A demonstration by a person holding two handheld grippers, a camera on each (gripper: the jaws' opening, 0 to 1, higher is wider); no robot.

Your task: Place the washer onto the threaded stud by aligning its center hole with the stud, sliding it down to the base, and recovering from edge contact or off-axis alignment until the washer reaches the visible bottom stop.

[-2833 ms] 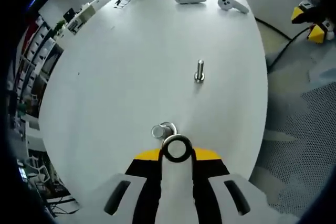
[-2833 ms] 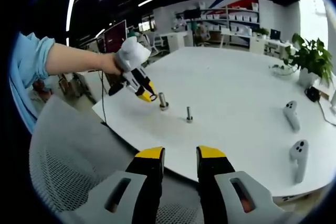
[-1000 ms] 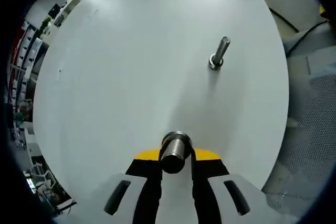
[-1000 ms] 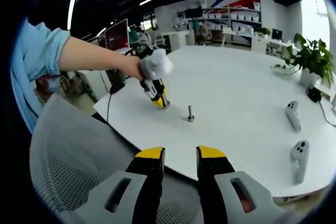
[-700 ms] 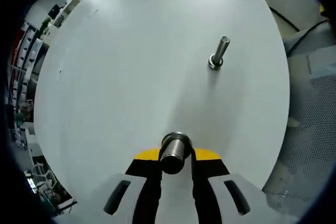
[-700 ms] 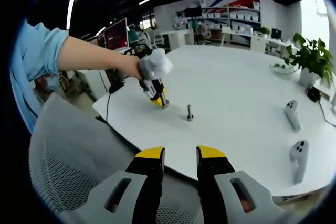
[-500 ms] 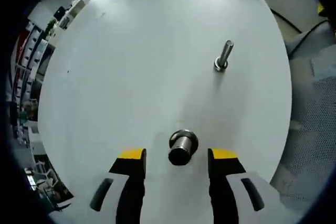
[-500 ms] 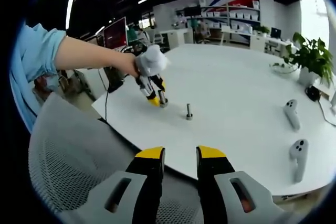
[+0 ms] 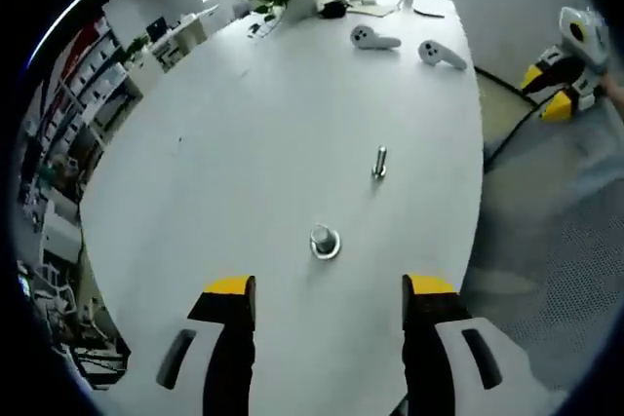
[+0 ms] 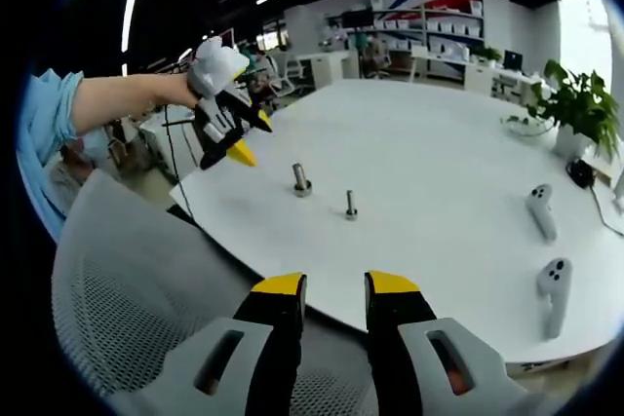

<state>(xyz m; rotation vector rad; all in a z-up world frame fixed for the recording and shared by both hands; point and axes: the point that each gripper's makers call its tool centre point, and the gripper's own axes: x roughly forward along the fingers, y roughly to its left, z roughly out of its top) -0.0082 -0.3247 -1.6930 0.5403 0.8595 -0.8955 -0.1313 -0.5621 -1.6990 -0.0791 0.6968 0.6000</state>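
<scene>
My left gripper (image 10: 244,148) has released the washer (image 9: 324,244), jaws now spread wide; 1.0 s ago they were clamped on it at the stud (image 10: 301,179). I have since pulled it up and away, toward 10 o'clock in the right gripper view. Washer now sits at the stud's base.

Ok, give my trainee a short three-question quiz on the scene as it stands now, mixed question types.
1. True or false: the left gripper has its jaws spread with nothing between them.
2. Multiple choice: the flat metal washer is (A) lying loose on the round white table, (B) seated at the base of the nearer threaded metal stud, (C) clamped in the right gripper.
3. Fill in: the number of white handheld controllers lying on the far part of the table is ___.

Key: 1 true; 2 B; 3 two.
</scene>
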